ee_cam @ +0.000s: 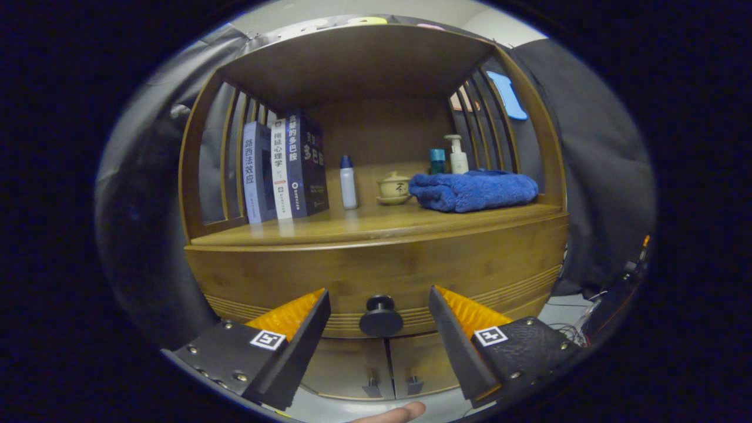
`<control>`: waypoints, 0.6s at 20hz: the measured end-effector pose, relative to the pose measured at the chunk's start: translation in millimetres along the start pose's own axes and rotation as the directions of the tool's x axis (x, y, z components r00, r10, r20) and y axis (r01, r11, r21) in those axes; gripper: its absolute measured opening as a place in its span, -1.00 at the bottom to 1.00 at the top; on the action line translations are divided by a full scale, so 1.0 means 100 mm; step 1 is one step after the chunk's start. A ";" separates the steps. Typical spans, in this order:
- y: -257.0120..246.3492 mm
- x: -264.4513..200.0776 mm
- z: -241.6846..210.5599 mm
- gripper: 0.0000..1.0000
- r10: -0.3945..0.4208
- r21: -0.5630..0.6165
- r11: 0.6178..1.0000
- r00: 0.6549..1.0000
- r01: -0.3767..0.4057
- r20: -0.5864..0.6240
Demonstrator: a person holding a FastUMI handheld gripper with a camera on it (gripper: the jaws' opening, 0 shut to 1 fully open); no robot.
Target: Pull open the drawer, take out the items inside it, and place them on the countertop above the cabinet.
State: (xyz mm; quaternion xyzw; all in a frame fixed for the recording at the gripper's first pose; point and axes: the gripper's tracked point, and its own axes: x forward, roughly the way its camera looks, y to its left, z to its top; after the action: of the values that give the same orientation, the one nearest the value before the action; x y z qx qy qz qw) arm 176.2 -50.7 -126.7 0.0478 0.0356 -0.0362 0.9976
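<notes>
— Looking at the drawer [376,273]?
— Yes: sitting closed under the countertop [364,226], long axis running side to side, front facing the gripper [379,314]. Showing a brown wooden front with grooved lines along the lower edge and a round dark knob [380,317] sticking out toward the camera.
— And the fingers?
— Standing spread apart, gripping nothing, flanking the knob without touching.
— Above?
— Holding books [285,170], a white bottle [348,183], a lidded cup [393,188], a folded blue towel [473,190].
</notes>
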 end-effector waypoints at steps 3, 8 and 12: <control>0.01 0.15 -0.17 1.00 -0.005 -0.014 1.000 0.999 0.004 -0.052; -0.12 0.16 -0.15 0.73 -0.011 -0.071 0.997 0.999 0.007 -0.050; -0.10 0.14 -0.18 0.16 -0.009 -0.068 0.998 0.998 0.005 -0.062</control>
State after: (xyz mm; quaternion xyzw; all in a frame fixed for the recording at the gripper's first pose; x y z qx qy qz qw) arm 187.7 -59.6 -146.3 0.0148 0.0680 -0.0370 0.9969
